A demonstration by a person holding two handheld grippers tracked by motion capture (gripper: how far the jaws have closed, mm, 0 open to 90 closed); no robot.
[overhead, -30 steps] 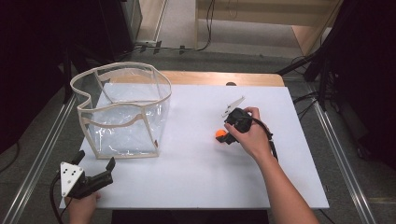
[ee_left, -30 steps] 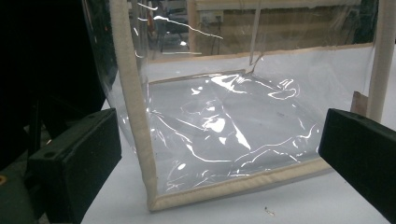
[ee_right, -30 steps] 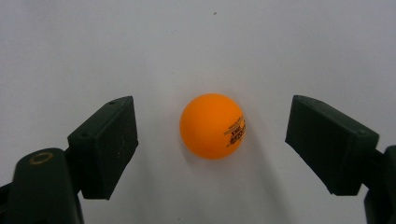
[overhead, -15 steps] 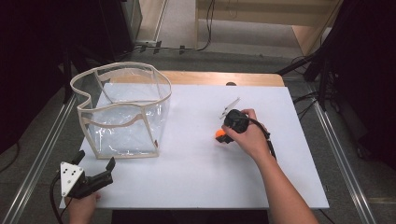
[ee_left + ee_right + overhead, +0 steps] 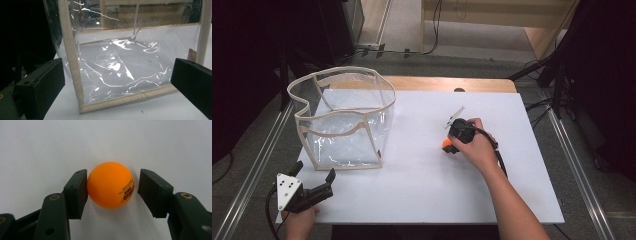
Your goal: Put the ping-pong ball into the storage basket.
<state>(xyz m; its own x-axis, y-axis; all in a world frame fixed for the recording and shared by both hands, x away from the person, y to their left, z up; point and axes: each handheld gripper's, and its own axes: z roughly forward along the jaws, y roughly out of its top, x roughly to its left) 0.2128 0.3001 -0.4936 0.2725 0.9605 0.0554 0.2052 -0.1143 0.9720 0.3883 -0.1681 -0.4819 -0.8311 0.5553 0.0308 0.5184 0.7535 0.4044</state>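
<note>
Black jaws stand wide apart before a clear bag with beige trim.

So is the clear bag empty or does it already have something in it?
Empty. Through the clear bag walls the high view and the left gripper view show just its crinkled base; the orange ball lies on the table outside.

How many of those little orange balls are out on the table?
1. The small orange plastic ball lies on the white table, right of the clear plastic bag with beige trim, between the right gripper's jaws. Its hand could hide another.
</note>
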